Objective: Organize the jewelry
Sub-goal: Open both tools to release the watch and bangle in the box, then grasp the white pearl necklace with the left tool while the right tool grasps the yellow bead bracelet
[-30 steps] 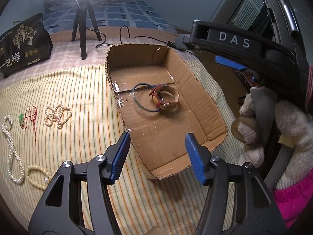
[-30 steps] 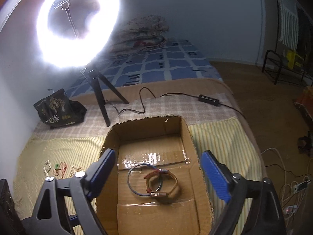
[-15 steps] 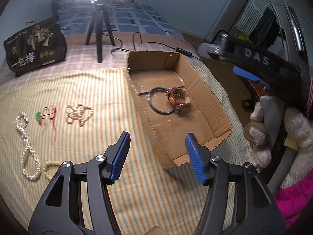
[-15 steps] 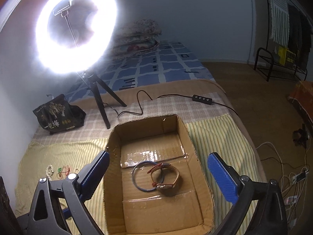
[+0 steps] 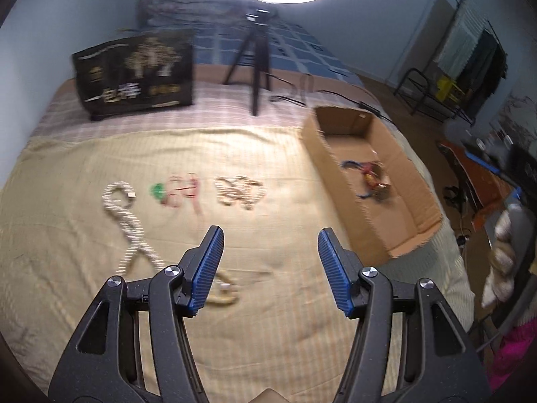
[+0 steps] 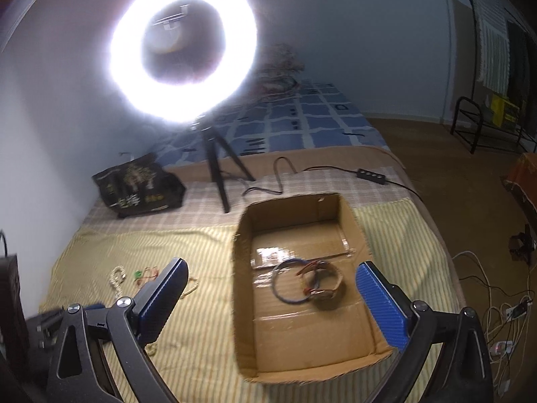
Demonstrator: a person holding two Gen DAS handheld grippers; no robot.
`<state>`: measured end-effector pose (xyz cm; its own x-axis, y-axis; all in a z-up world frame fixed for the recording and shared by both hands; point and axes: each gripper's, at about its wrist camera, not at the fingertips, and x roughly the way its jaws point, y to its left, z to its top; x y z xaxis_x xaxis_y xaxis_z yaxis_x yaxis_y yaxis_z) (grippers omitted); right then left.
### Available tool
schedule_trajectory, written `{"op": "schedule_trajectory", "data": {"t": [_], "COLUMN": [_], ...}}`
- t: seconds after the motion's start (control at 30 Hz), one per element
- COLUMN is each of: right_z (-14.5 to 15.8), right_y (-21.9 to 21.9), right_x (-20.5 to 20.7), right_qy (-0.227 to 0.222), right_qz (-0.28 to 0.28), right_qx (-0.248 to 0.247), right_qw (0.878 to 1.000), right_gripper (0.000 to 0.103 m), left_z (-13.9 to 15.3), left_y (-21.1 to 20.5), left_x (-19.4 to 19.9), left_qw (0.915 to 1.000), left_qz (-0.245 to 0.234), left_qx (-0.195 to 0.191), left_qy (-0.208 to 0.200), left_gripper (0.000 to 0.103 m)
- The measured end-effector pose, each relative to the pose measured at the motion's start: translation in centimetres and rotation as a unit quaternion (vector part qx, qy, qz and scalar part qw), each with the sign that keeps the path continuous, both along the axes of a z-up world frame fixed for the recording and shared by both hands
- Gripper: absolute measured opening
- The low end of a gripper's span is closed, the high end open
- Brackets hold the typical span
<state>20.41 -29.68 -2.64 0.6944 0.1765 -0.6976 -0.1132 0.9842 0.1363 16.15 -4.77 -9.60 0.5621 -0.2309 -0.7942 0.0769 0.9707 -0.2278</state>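
The left gripper (image 5: pixel 268 265) hangs over the yellow striped cloth (image 5: pixel 67 235) with its blue-padded jaws apart and nothing between them. The right gripper (image 6: pixel 268 292) is likewise spread and empty, above the near part of the brown cardboard box (image 6: pixel 349 221).

In the left wrist view, 4 pieces lie loose on the cloth. The white beaded necklace (image 5: pixel 129 225), twisted into a loop, is at 10 o'clock from the left gripper. The red cord with a green bead (image 5: pixel 178 193) is at 11 o'clock, and the cream pearl cluster (image 5: pixel 240 192) at 12. A pale beaded strand (image 5: pixel 225 294) lies just beside the left pad at 8 o'clock. Inside the box, at 2 o'clock, a blue ring bangle (image 6: pixel 288 283) and a brown leather wristband (image 6: pixel 327 285) already rest touching each other.

The step in hand looks like fetching the next loose piece, probably the pearl cluster or the near strand. To do it well, I would lower the jaws straight over a bunched part, 1 pad on each side, and close low against the cloth without pinching the fabric. Lift slowly so trailing beads do not snag, then carry it clear over the box wall.
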Motion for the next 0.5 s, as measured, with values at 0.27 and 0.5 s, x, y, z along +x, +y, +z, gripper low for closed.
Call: {"op": "schedule_trajectory", "data": {"t": [0.27,0.5], "right_z": [-0.6,-3.9], "right_y": [5.1,10.5], "right_x": [-2.0,-2.1], "right_qy": [0.016,0.081], "right_qz": [0.071,0.153], "right_qx": [0.002,0.004], "right_qw": [0.997,0.985], "right_gripper": [0.097,0.082], "left_z": [-0.1,-2.4], "left_y": [7.0,10.9], "left_x": [-0.1,0.0], "left_qw": [0.9984,0.9947], "left_qz": [0.055,0.088], "left_qx": [-0.008,-0.017], "left_qy": [0.011,0.05], "left_gripper": [0.06,0.06]}}
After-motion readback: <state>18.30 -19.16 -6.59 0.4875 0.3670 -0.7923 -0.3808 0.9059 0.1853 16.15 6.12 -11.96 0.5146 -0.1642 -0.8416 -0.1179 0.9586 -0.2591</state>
